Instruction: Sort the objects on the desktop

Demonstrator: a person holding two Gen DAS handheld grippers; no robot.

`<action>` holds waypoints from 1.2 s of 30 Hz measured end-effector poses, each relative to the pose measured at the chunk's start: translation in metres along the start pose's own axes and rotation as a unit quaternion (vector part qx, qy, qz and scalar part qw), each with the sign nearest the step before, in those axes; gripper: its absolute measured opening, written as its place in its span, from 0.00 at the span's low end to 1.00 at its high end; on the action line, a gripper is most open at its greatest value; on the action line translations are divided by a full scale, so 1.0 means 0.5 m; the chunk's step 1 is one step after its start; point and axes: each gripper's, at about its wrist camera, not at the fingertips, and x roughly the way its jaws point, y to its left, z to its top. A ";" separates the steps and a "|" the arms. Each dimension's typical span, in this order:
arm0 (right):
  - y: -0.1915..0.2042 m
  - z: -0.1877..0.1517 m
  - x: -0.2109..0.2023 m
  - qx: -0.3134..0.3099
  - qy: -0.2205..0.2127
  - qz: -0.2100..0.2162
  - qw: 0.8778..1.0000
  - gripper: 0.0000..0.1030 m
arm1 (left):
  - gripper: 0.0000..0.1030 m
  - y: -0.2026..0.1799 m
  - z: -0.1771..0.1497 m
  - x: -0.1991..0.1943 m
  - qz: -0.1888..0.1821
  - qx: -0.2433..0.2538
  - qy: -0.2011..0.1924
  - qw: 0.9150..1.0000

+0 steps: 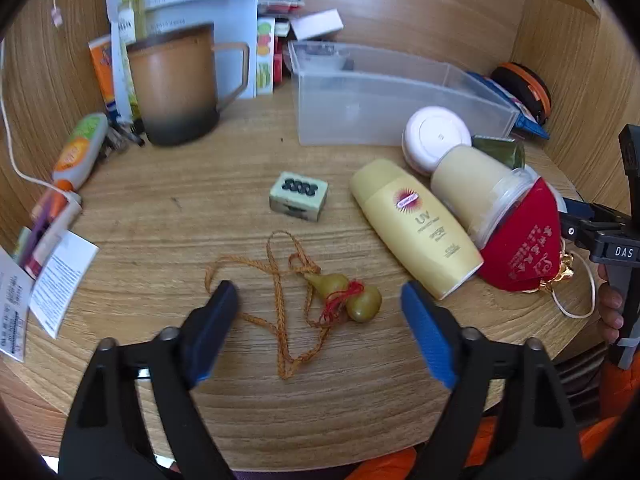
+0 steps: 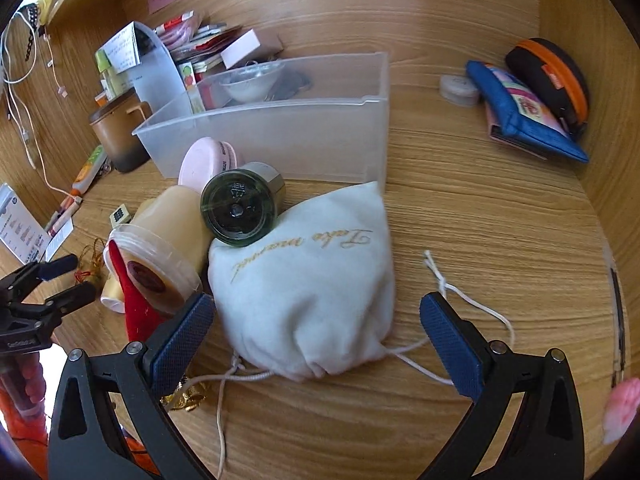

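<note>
My left gripper (image 1: pixel 320 300) is open just above the desk, its jaws on either side of a small green gourd pendant (image 1: pixel 348 294) on an orange cord (image 1: pixel 280 312). Beyond it lie a small green box (image 1: pixel 299 197), a yellow sunscreen bottle (image 1: pixel 416 226), a cream jar (image 1: pixel 480 188), a pink round case (image 1: pixel 434 136) and a red pouch (image 1: pixel 524 248). My right gripper (image 2: pixel 316 316) is open around a white drawstring pouch (image 2: pixel 312 280), not touching it. A dark green jar (image 2: pixel 240 210) leans on the pouch. A clear plastic bin (image 2: pixel 280 132) stands behind.
A brown mug (image 1: pixel 176 88), papers and small boxes crowd the back left. A glue tube (image 1: pixel 80 152) and pens lie at the left edge. A blue wallet (image 2: pixel 520 112) and an orange-black case (image 2: pixel 556 76) lie at the back right. Wooden walls enclose the desk.
</note>
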 end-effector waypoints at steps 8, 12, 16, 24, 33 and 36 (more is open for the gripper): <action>-0.004 0.000 0.024 0.010 0.016 0.008 1.000 0.95 | 0.74 -0.012 -0.002 0.009 0.024 0.022 -0.010 0.999; 0.015 -0.002 0.026 -0.014 0.012 0.003 1.000 0.79 | 0.67 -0.019 -0.004 0.010 0.032 0.036 -0.018 0.999; 0.022 -0.004 0.029 -0.021 0.004 -0.001 1.000 0.76 | 0.56 -0.017 -0.002 0.011 0.033 0.034 -0.025 0.999; 0.018 -0.007 0.025 -0.015 -0.007 0.001 1.000 0.75 | 0.40 -0.009 -0.002 0.009 0.030 0.029 -0.030 0.999; 0.008 -0.005 -0.008 -0.004 -0.037 -0.004 0.999 0.74 | 0.40 -0.008 0.006 0.000 0.025 0.017 -0.036 0.999; 0.003 -0.001 -0.027 0.000 -0.050 -0.010 0.999 0.74 | 0.40 -0.011 0.014 -0.013 0.023 0.018 -0.048 0.998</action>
